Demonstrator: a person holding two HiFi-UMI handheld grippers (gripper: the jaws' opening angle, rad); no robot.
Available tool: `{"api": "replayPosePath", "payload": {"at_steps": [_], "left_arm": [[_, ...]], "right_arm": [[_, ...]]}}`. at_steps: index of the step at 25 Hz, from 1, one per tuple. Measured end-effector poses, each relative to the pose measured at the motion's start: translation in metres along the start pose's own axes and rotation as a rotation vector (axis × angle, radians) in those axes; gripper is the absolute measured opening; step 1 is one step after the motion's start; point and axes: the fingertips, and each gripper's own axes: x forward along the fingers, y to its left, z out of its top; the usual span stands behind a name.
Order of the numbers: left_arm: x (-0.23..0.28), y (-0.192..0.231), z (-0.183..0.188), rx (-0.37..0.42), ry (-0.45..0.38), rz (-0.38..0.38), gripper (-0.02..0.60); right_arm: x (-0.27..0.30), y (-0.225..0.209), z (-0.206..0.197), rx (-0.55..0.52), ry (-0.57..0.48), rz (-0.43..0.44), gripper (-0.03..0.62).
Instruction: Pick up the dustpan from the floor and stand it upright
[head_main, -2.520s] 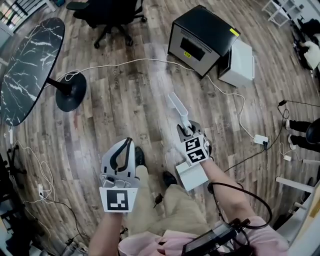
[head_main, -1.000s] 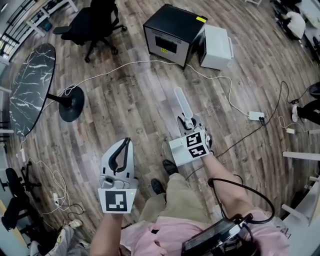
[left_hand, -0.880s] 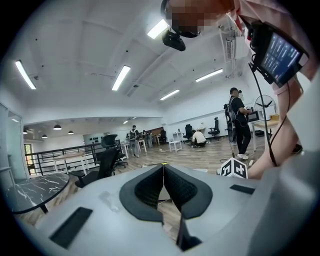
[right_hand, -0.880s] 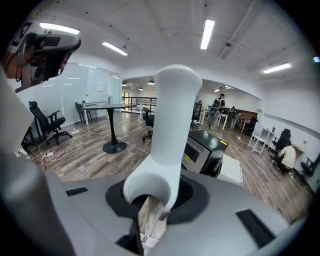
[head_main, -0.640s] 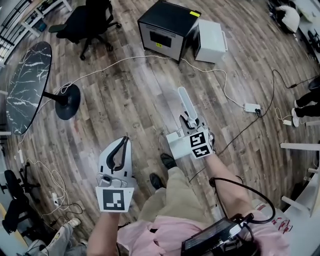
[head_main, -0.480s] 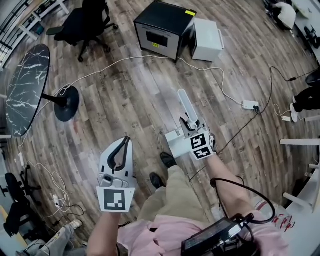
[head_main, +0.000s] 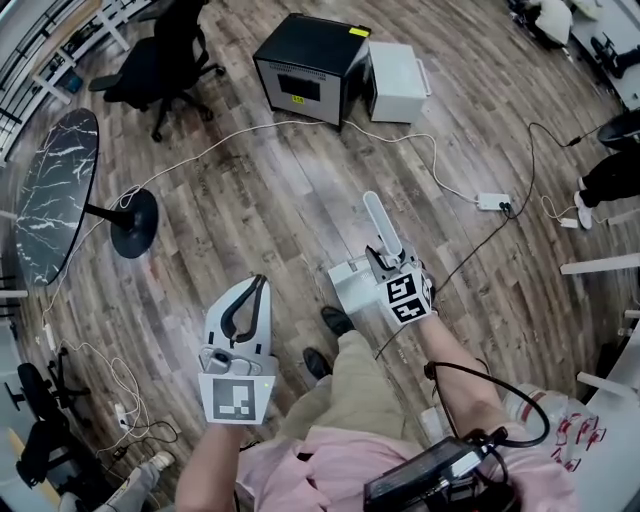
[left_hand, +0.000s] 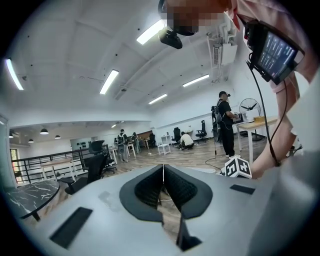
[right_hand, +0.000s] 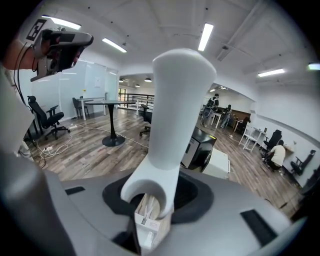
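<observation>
At the far left a round, black marbled tabletop (head_main: 52, 185) stood on a disc foot, with a black office chair (head_main: 160, 60) beyond it. A white cable (head_main: 225, 140) ran from there across the wooden floor (head_main: 250, 210).

The left gripper (head_main: 243, 315) hovered over the floor in front of the person's leg. In the left gripper view its dark pads (left_hand: 150, 185) met at the tips, with nothing caught between them.

Further back, a black box (head_main: 305, 65) stood beside a white box (head_main: 397, 80), the two touching or nearly so. Both were closed, so what they held could not be seen.

The right gripper (head_main: 392, 262) was clamped on the white dustpan (head_main: 352, 287) at the lower end of its handle (head_main: 383, 225), which pointed away from the person. The pan sat close under the gripper, near the person's shoe (head_main: 335, 320). Whether it touched the floor could not be told, nor whether anything lay in it. In the right gripper view the handle (right_hand: 177, 115) rose out from between the jaws, which pressed against it on either side.

To the right a power strip (head_main: 493, 201) lay on the floor with cables plugged in.
</observation>
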Motion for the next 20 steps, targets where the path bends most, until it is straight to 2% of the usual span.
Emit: {"api": "replayPosePath", "payload": {"at_steps": [4,7,12,15,16,19,20], "left_arm": [[-0.005,-0.009,0.000,0.030,0.006,-0.024,0.014],[-0.006,-0.017,0.000,0.009,0.004,-0.033,0.014],[-0.005,-0.026,0.005,0.021,-0.016,-0.062,0.014],[-0.009,-0.027,0.007,0.116,-0.007,-0.098,0.014],[-0.011,-0.026,0.007,0.119,-0.007,-0.098,0.014],[-0.018,-0.021,0.007,0.042,-0.023,-0.067,0.014],[-0.020,-0.020,0.007,0.057,-0.027,-0.071,0.014]], "right_arm": [[-0.013,-0.005,-0.010,0.009,0.004,-0.018,0.130],[-0.015,-0.002,-0.015,0.018,0.008,-0.023,0.132],[-0.012,0.008,-0.010,0.029,0.006,-0.025,0.137],[-0.011,0.013,-0.009,0.031,0.012,-0.026,0.138],[-0.011,0.014,-0.010,0.031,0.017,-0.026,0.138],[-0.011,0.018,-0.013,0.036,0.032,-0.024,0.152],[-0.012,0.019,-0.013,0.040,0.036,-0.024,0.161]]}}
